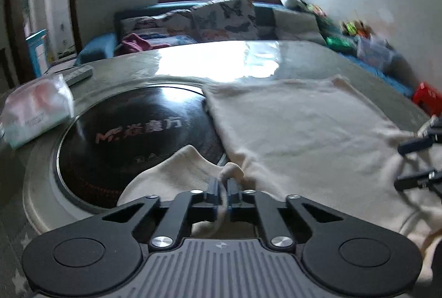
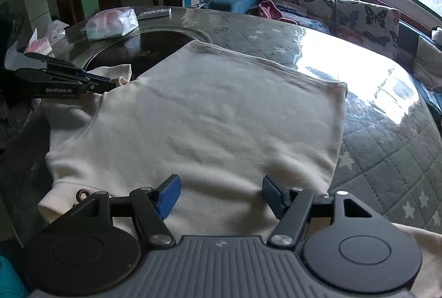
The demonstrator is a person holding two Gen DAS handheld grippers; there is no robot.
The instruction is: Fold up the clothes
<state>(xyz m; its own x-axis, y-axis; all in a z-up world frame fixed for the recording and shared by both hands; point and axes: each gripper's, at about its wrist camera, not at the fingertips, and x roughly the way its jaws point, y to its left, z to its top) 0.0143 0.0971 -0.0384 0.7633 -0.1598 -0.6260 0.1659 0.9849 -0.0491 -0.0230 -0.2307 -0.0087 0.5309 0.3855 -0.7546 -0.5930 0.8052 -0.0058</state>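
A cream sweatshirt (image 1: 304, 126) lies spread flat on the table, its hem at the far side. My left gripper (image 1: 222, 184) is shut on a bunched bit of the sleeve (image 1: 176, 173), which lies over the black round plate. In the right wrist view the same gripper (image 2: 110, 83) comes in from the left and pinches the sleeve cuff (image 2: 123, 76). My right gripper (image 2: 221, 197) stands open just above the near part of the sweatshirt (image 2: 207, 118), with its blue pads (image 2: 170, 197) wide apart and nothing pressed between them. It also shows at the right edge of the left wrist view, right gripper (image 1: 411, 161).
A black round cooktop (image 1: 138, 132) is set into the table under the sleeve. A tissue pack (image 2: 110, 21) and a remote (image 2: 154, 13) lie at the far left. The quilted grey table cover (image 2: 386, 146) is bare to the right. A sofa with butterfly cushions (image 2: 359, 18) stands behind.
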